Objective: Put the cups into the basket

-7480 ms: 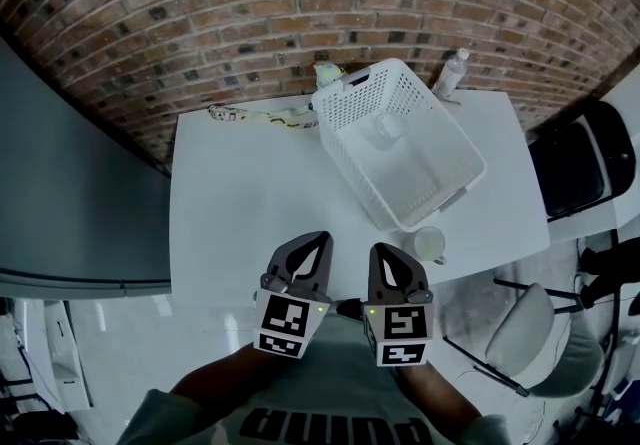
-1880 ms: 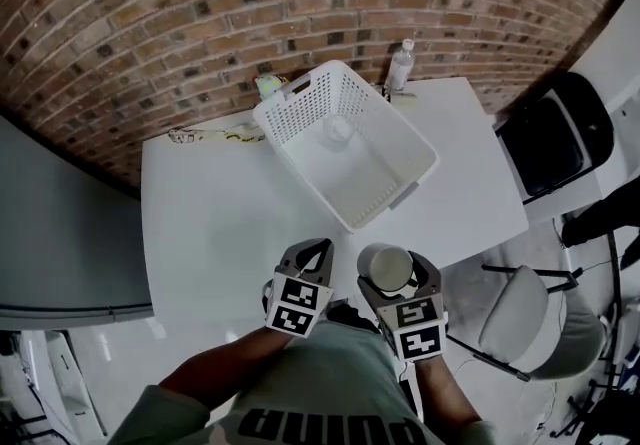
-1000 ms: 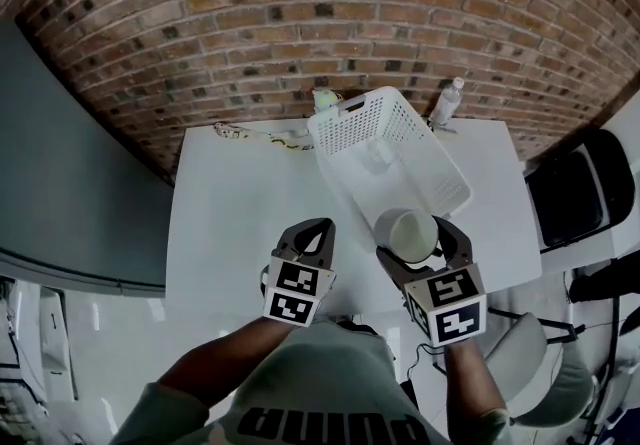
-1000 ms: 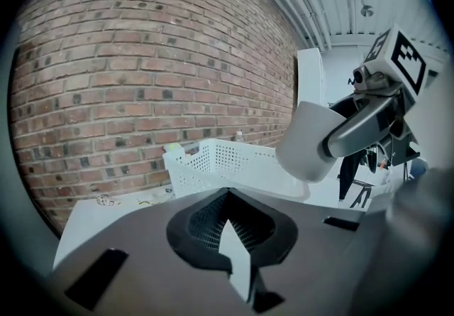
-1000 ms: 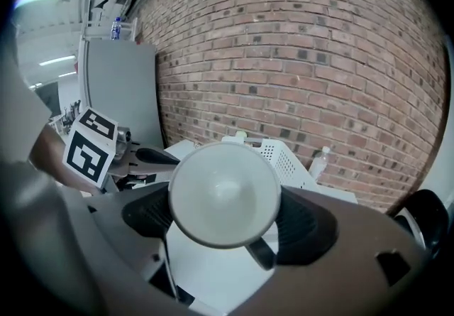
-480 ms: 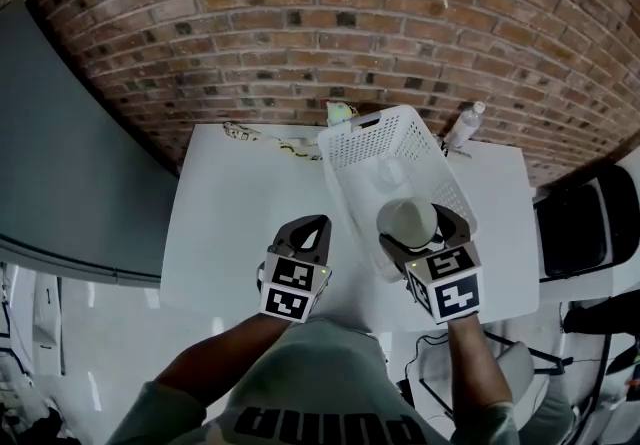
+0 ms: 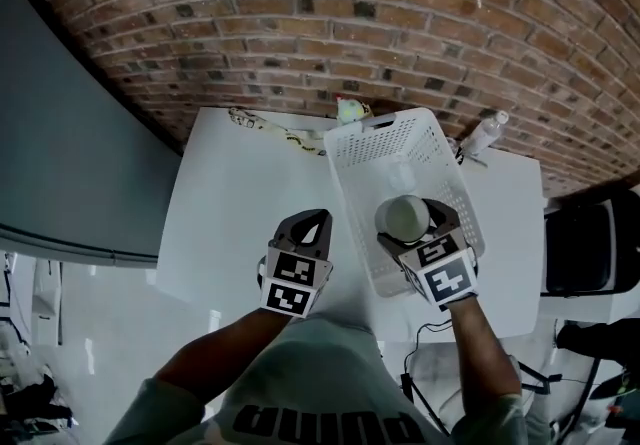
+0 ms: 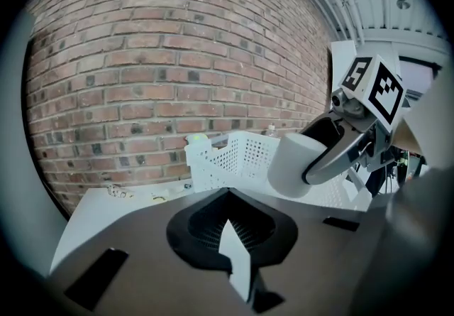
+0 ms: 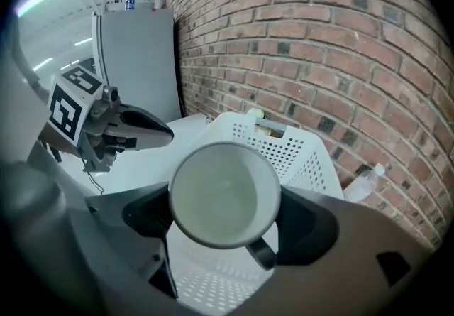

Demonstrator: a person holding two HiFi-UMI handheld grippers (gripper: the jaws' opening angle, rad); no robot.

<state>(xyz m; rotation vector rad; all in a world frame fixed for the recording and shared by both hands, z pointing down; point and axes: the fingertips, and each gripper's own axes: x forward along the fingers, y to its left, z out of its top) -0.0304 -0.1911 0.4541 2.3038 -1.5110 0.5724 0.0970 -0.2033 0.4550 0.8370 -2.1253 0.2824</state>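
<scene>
Since half a second ago the white mug [image 7: 404, 217] has moved over the white basket [image 7: 372, 137] on the table's [image 7: 240, 193] right half | right gripper [image 7: 412, 223] clamps its sides | left gripper [image 7: 320, 220] closed, empty, near-left | risk: released this high, the mug may bounce out.

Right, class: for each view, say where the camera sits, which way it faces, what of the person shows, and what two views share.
Head view: on the person's head, facing steeply down at the white perforated plastic basket; shows both forearms.
Left gripper view: on the left hand-held gripper, facing the red brick wall; shows its shut jaws.
Right gripper view: on the right hand-held gripper, facing the basket; shows jaws clamping a white cup.
Shared: both gripper views show the basket and the red brick wall.
</scene>
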